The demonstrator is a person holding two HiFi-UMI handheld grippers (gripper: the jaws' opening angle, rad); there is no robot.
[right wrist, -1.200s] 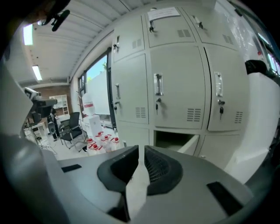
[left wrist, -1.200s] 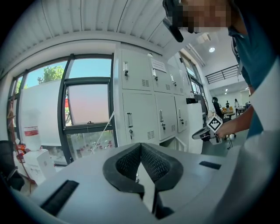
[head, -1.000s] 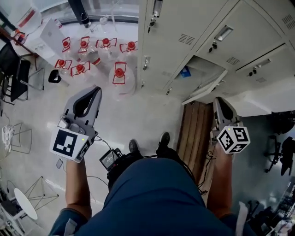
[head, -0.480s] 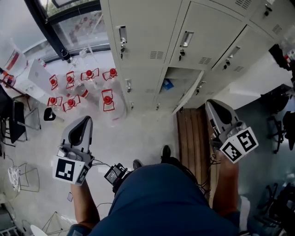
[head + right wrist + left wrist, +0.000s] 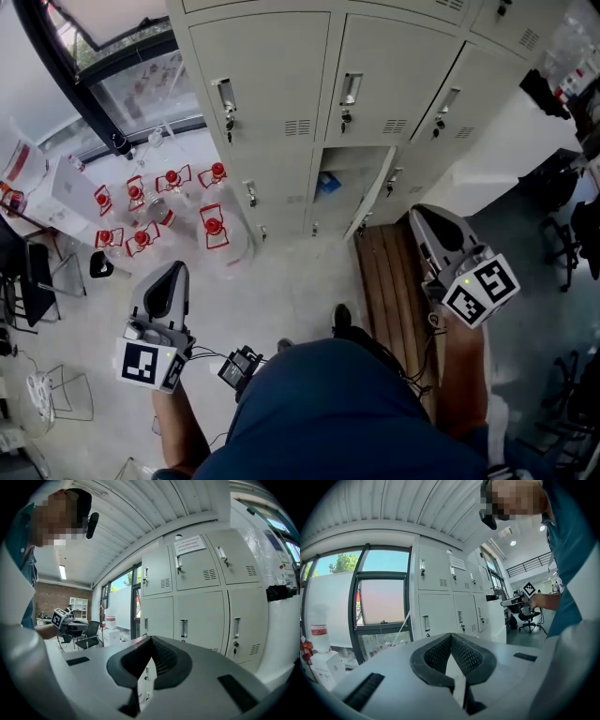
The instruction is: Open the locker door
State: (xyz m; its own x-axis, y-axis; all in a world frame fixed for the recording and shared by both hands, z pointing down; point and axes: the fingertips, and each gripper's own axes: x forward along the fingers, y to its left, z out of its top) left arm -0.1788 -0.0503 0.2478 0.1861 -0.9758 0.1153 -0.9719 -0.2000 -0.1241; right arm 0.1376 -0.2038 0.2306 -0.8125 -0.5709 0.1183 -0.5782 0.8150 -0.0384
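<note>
The left forearm (image 5: 185,427) and right forearm (image 5: 462,375) reach forward, well apart, with each tool roughly level. The left gripper (image 5: 172,274) is closed and empty, and so is the right gripper (image 5: 424,219). Ahead of the right gripper's tip, slightly to its left, the locker door (image 5: 373,195) stands ajar, untouched.

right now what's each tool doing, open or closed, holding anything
Left tool: closed, holding nothing.
Right tool: closed, holding nothing.
</note>
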